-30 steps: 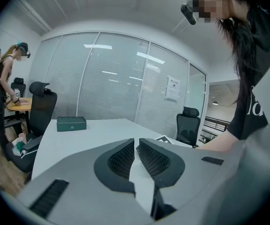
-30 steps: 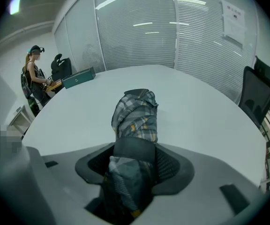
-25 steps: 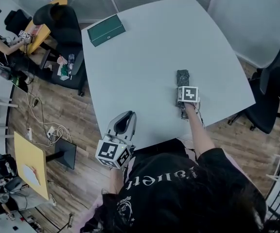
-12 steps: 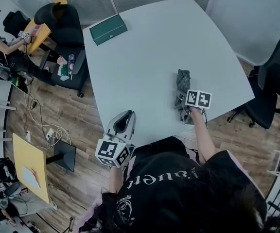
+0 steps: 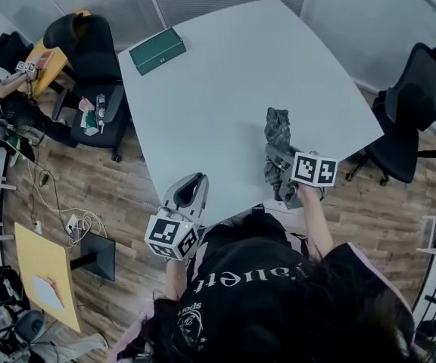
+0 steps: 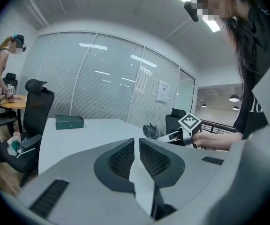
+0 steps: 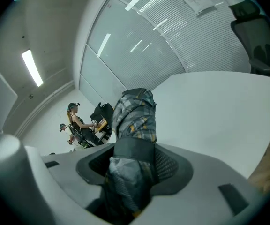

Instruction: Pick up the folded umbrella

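Step in hand: the lift; the grasp itself is done. Right gripper (image 5: 281, 165) has its jaws clamped on the folded umbrella (image 5: 278, 129), pads pressing both sides of the plaid fabric around its strap band (clear in the right gripper view: right gripper (image 7: 133, 165), folded umbrella (image 7: 136, 118) running straight out between the jaws, its far end poking up and forward past the tips).

Where the umbrella is: over the table (image 5: 218, 89), above its right near corner; it looks raised off the table top, though the head view does not settle whether the far tip is fully clear.

Left gripper (image 5: 190, 191) hangs at the table's near edge, well apart from the umbrella; jaws together, nothing between them in the left gripper view (image 6: 136, 157); it plays no part in this step.

Green box (image 5: 157, 50) sits at the table's far left corner; not involved.

Next move, as a judgement: carry on raising with the clamp unchanged and the umbrella kept roughly level; soft fabric may slip or sag, so no loosening.
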### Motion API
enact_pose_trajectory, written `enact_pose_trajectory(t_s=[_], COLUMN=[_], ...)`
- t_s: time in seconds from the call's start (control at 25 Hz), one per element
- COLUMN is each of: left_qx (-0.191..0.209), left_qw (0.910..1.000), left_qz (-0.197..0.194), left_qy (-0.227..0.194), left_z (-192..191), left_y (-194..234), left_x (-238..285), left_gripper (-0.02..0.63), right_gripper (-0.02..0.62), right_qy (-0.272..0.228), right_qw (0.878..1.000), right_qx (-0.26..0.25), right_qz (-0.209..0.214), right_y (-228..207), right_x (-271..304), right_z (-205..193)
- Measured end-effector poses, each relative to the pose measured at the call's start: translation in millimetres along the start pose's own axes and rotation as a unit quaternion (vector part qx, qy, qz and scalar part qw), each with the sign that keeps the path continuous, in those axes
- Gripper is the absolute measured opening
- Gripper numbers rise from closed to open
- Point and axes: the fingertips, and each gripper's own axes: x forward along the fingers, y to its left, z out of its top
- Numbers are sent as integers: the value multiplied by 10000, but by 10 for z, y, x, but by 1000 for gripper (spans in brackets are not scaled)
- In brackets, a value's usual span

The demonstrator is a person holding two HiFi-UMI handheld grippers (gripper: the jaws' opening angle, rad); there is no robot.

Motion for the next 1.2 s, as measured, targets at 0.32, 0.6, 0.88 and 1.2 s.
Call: enact_pose_trajectory(t_s=[0.32,0.6,0.88,1.2], left_qx=[115,158,161,212], left_qw=[9990,9971,9954,9934], left_qz=[-419,-718,-905,-1064], left_qy=[74,182,272,361], left_z=[-158,-309,-431,-482], left_y=[-149,-217,-264,-346], left_x=[-276,-494,-614,-585], left_gripper=[51,51,51,51], right_gripper=[232,232,232,232], right_qy=[-301,-400,-461,-492], right_qw=[9994,9988,9979,9967], right_qx=[-10,59,213,365], right_qz=[188,272,397,526], right_y=[484,826,1041,1129], right_x=[-473,-708,-862,-981], right_z=[-357,-710,-981,-1124])
